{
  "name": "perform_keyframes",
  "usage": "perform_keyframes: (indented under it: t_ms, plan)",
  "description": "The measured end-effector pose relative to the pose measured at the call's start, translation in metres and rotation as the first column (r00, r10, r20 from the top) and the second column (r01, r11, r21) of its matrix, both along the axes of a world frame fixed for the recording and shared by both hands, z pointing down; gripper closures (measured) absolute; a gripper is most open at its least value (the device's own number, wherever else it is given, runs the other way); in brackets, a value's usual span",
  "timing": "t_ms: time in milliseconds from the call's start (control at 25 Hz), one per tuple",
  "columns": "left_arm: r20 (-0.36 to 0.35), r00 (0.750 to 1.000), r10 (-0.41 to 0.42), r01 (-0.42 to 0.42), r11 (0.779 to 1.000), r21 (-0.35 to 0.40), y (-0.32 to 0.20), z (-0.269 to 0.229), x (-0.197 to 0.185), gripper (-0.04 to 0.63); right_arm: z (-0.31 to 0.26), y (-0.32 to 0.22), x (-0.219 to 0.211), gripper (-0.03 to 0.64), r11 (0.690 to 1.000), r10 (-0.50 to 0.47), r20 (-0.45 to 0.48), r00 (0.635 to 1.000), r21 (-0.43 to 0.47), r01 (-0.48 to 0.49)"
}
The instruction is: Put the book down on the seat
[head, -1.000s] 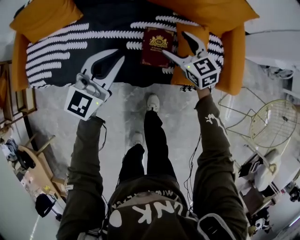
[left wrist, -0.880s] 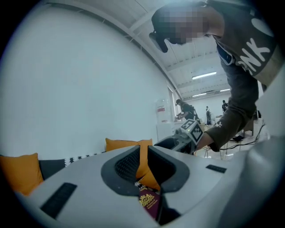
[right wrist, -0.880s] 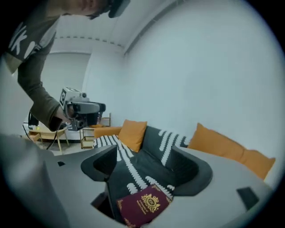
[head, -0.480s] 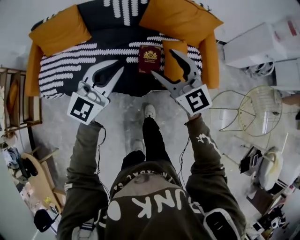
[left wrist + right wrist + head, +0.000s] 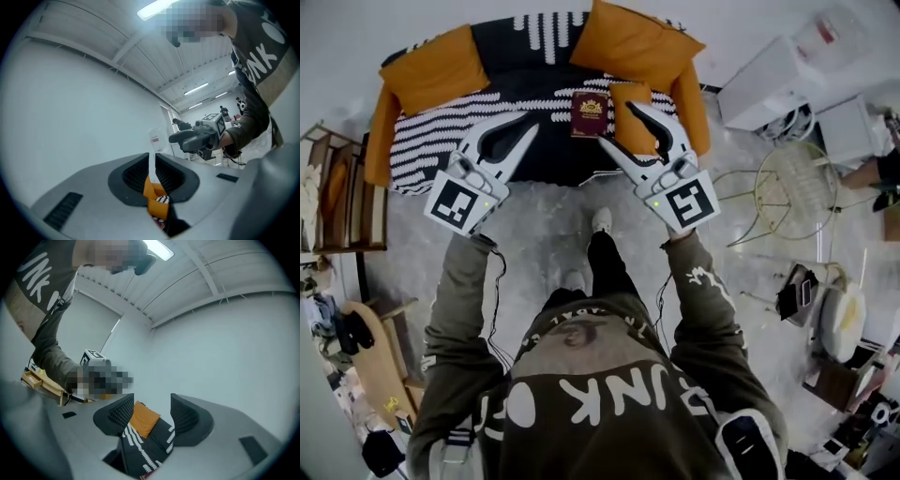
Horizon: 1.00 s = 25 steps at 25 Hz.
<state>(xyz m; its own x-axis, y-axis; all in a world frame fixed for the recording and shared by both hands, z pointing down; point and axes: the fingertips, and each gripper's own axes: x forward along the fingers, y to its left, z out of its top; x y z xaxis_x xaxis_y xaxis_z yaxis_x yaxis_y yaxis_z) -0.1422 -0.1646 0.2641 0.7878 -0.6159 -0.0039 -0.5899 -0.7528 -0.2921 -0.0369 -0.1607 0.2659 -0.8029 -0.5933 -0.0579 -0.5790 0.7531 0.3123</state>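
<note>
The dark red book [image 5: 590, 113] lies flat on the black-and-white patterned seat [image 5: 441, 136] of the orange sofa, free of both grippers. A small orange cushion [image 5: 625, 98] lies just right of it. My right gripper [image 5: 623, 127] hovers in front of the sofa, right of the book. It is open with nothing between its fingers, and its jaws have just been closing. In the right gripper view [image 5: 152, 404], only the seat and an orange cushion [image 5: 143, 418] show through the gap. My left gripper [image 5: 532, 122] is held left of the book with its tips together, leaving only a thin slit in the left gripper view [image 5: 151, 161].
Large orange cushions [image 5: 427, 66] stand along the sofa back. A wire chair [image 5: 797, 192] and white boxes [image 5: 773, 80] are at the right. A wooden shelf [image 5: 337, 202] is at the left. The person's feet [image 5: 600, 221] stand on grey floor before the sofa.
Both grippers have risen and drawn back from the sofa, which now looks smaller. The right jaws have narrowed. The book stays on the seat.
</note>
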Motion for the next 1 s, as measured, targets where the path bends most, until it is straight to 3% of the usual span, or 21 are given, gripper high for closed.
perform_keyframes:
  t_ms: [440, 480, 560, 600, 1000]
  plan:
    - [-0.013, 1.000, 0.006, -0.006, 0.999, 0.034, 0.056, -0.066, 0.013, 0.554, -0.054, 0.061, 0.011, 0.385, 1.000, -0.011, 0.052, 0.999, 0.023, 0.010]
    - [-0.010, 1.000, 0.008, -0.007, 0.999, 0.041, 0.059, -0.070, 0.016, 0.553, -0.060, 0.066, 0.013, 0.400, 0.999, -0.018, 0.066, 0.998, 0.041, 0.015]
    - [-0.002, 1.000, 0.006, -0.006, 0.999, 0.046, 0.064, -0.074, 0.022, 0.554, -0.068, 0.075, 0.021, 0.551, 0.996, -0.032, 0.085, 0.996, 0.082, 0.025]
    - [0.003, 1.000, 0.003, -0.003, 0.999, 0.047, 0.067, -0.075, 0.026, 0.554, -0.070, 0.078, 0.025, 0.583, 0.995, -0.038, 0.089, 0.995, 0.093, 0.030]
    - [0.004, 1.000, -0.002, 0.001, 0.999, 0.043, 0.084, -0.073, 0.056, 0.554, -0.077, 0.086, 0.062, 0.606, 0.993, -0.041, 0.122, 0.992, 0.116, 0.027]
